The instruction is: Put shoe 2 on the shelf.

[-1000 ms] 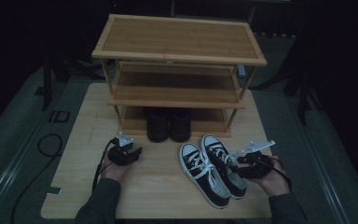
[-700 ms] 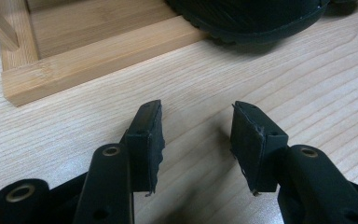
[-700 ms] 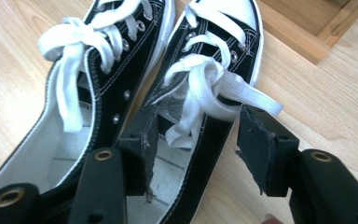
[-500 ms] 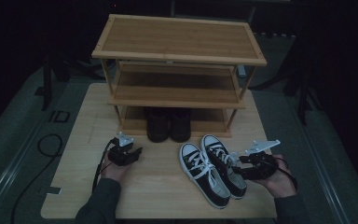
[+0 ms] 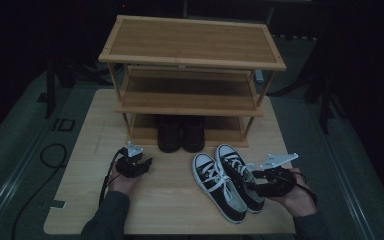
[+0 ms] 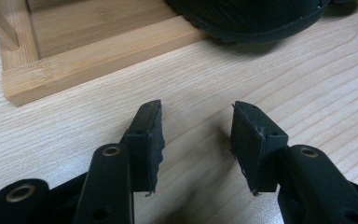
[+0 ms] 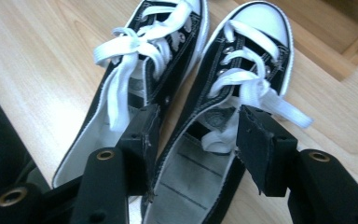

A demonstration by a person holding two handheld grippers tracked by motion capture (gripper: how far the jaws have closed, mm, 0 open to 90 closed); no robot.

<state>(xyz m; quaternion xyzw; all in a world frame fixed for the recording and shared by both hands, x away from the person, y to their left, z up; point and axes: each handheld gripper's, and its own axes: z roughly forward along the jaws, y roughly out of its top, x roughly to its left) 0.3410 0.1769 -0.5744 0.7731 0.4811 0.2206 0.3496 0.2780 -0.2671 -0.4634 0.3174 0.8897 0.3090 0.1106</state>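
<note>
A pair of black-and-white sneakers lies on the wooden table (image 5: pixel 170 210), toes toward the rack: the left sneaker (image 5: pixel 215 186) (image 7: pixel 135 84) and the right sneaker (image 5: pixel 236 170) (image 7: pixel 242 79). My right gripper (image 5: pixel 253 182) (image 7: pixel 198 135) hovers over the right sneaker's heel opening. Its jaws straddle that opening and have just been closing a little, but the pads do not press on it. My left gripper (image 5: pixel 146 163) (image 6: pixel 198 135) rests low on the table, open, with nothing between its jaws, pointing at the rack's bottom corner.
A three-tier bamboo shoe rack (image 5: pixel 190 40) stands at the back of the table. A pair of black shoes (image 5: pixel 181 134) (image 6: pixel 247 18) sits on its bottom shelf (image 6: pixel 98 51). Bare tabletop lies between my two hands. A cable (image 5: pixel 50 155) runs on the floor at the left.
My right gripper has shifted slightly and lifted a little over the right sneaker. The left gripper and both sneakers have stayed where they were.
</note>
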